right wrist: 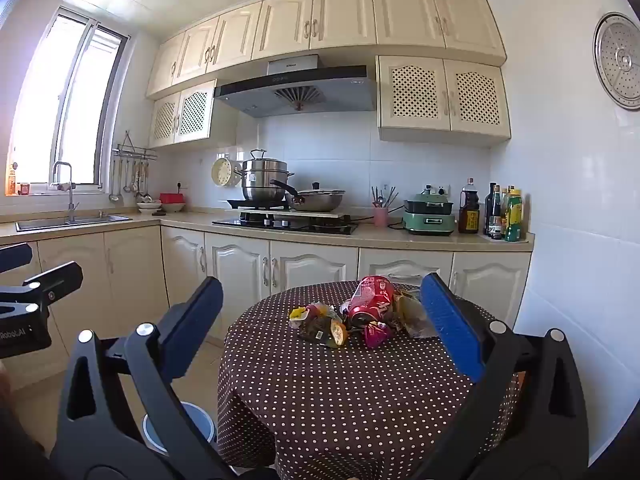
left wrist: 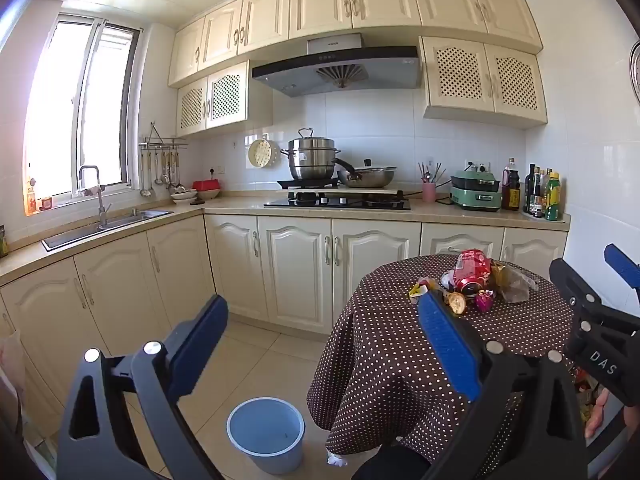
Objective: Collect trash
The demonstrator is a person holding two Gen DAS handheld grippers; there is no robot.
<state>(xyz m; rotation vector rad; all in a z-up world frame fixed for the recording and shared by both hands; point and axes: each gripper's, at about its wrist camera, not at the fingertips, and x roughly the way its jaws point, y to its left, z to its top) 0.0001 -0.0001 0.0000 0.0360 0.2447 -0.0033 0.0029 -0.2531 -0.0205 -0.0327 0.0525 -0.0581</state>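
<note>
Trash pile (right wrist: 352,316) mid-table (right wrist: 340,400) — bare edges

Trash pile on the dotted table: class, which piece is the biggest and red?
The crushed red can, lying in the middle of the pile; the wrappers around it are smaller and flatter.

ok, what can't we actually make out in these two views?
- Bucket: right wrist view, mostly hidden behind the right claw's arm.
- Wrappers behind the red can: left wrist view, partly blocked by the left claw's blue finger.
- Bottle labels: too small to read.
</note>
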